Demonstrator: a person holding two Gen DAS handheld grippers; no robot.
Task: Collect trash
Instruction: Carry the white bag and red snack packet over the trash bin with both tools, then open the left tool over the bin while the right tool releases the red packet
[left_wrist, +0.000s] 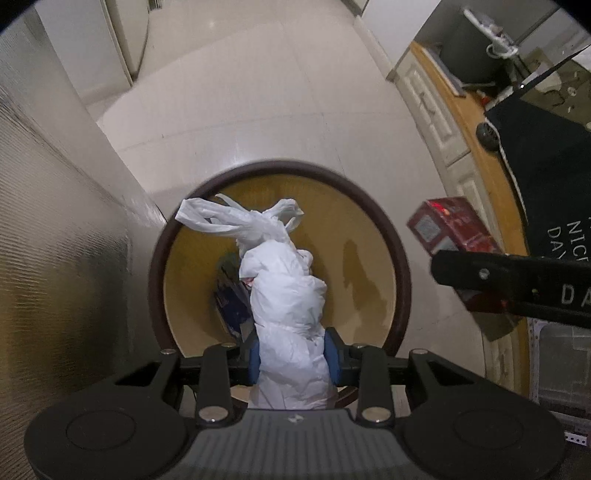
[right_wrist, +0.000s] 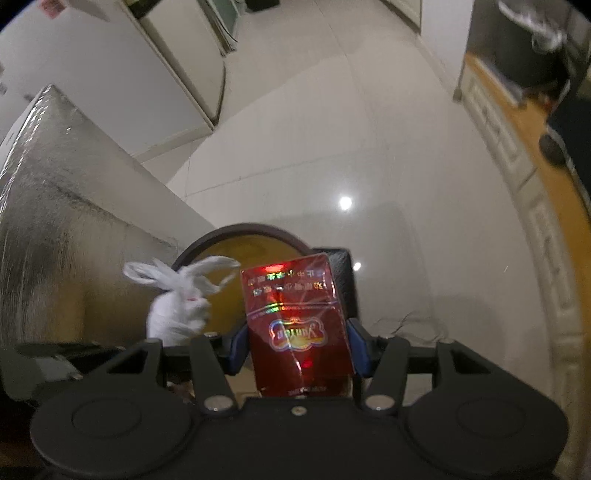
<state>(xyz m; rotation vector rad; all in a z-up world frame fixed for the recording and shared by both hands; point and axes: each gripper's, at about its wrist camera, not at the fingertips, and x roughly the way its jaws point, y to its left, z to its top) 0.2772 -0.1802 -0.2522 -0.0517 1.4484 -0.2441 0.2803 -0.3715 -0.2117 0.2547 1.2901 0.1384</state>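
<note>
White plastic bag (left_wrist: 288, 306) is sitting pinched between the left gripper (left_wrist: 293, 354) jaws, above the round bin (left_wrist: 400, 258). Right gripper (right_wrist: 297, 347) jaws are pinching a red carton (right_wrist: 295, 325) beside it.

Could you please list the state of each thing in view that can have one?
White plastic bag: knotted shut, pinched between the left gripper's fingers, hanging over the bin.
Red box: closed, clamped between the right gripper's fingers, print upside down.
Round bin: open, no lid in sight, some dark rubbish inside.
Left gripper: shut on the bag.
Right gripper: shut on the box.
</note>
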